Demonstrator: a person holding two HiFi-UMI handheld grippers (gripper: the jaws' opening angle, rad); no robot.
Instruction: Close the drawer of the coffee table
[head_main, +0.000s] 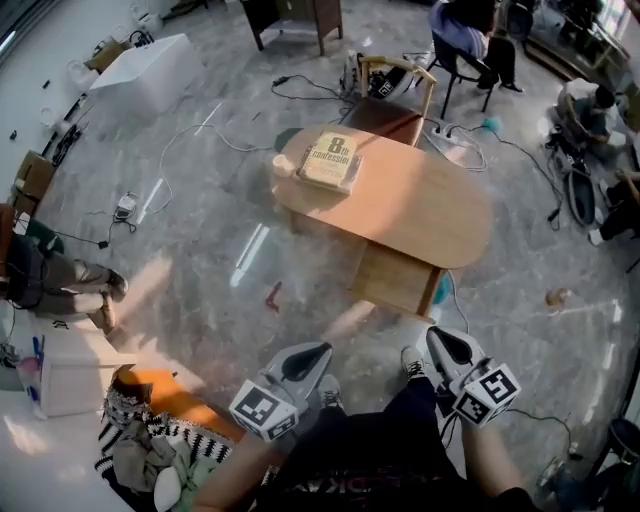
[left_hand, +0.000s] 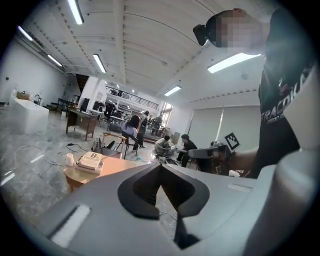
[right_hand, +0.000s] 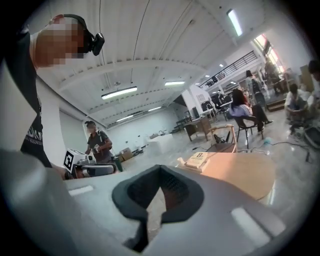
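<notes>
The oval wooden coffee table stands on the marble floor ahead of me, with a book and a small cup at its far left end. Its drawer hangs pulled out under the near edge. My left gripper and right gripper are low in the head view, short of the drawer, both shut and empty. In the left gripper view the left gripper points at the table from a distance. The right gripper faces the table and book.
A wooden chair stands behind the table, with cables across the floor. People sit at the back right and a person sits at the left. A small red object lies on the floor. A clothes pile sits near my feet.
</notes>
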